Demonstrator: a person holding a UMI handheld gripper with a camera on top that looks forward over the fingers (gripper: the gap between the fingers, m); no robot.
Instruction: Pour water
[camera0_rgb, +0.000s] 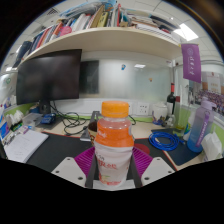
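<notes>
A clear bottle (113, 145) with an orange cap and an orange-and-white label stands upright between my fingers. It fills the gap between them. The magenta pads (86, 158) press against both of its sides, so my gripper (113, 165) is shut on the bottle. The bottle's base is hidden low between the fingers, and I cannot tell whether it rests on the desk. A green cup (182, 121) stands on the desk beyond the bottle, to the right.
A dark monitor (48, 78) stands at the back left with a keyboard (24, 146) in front of it. Cables lie on the desk behind the bottle. To the right are a blue ring-shaped thing (165, 140) and a pale blue bottle (198, 126). A bookshelf (100, 38) runs overhead.
</notes>
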